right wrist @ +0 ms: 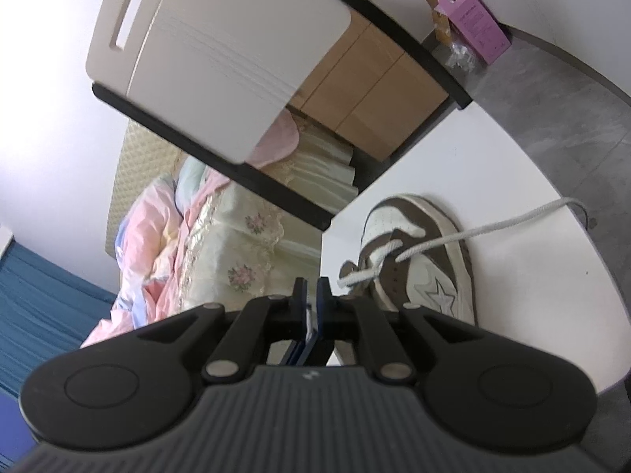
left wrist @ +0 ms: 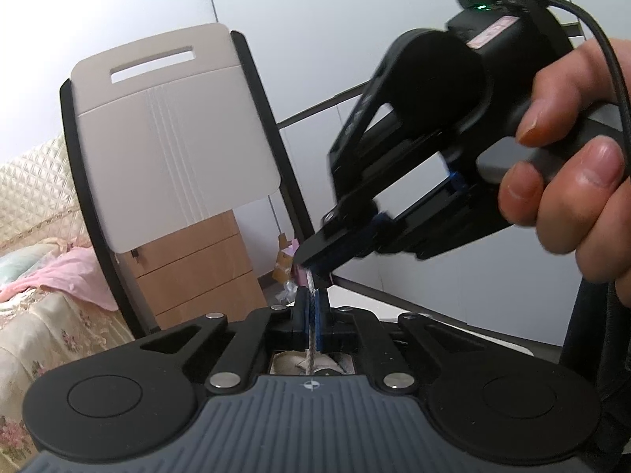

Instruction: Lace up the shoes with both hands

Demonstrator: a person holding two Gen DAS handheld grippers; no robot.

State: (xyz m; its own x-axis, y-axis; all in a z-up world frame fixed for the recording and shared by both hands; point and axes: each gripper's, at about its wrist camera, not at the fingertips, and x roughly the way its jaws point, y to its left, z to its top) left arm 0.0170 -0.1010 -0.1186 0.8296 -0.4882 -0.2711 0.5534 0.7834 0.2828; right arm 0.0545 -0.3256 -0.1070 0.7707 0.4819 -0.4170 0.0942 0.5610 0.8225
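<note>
Two grippers meet over one thin lace [left wrist: 310, 349]. The left gripper [left wrist: 311, 311] has its jaws pressed together on the lace, which runs straight up between its blue pads. The right gripper [left wrist: 311, 264], held by a hand [left wrist: 572, 197], has its tips right at the top of that same bit of lace. Its jaws are almost together, with a thin gap, and I cannot tell if they pinch the lace or only sit beside it. Here is what could go wrong, I think. The lace is skinny and smooth, so it could slip out of the left pads if the pull is too hard or goes sideways. If the right jaws are not holding it, the loose end could flop down, and then it would be hard to catch again. A hard tug could also drag the shoe [right wrist: 418, 260] across the table [right wrist: 512, 315], because nothing holds the shoe down. The shoe is brown and white with a pale star on its side. It lies on the white table, near the edge, just past the right gripper. Only the lowest holes look laced. The lace is pale grey and looks woven like a little rope, and one long piece trails away over the table.
</note>
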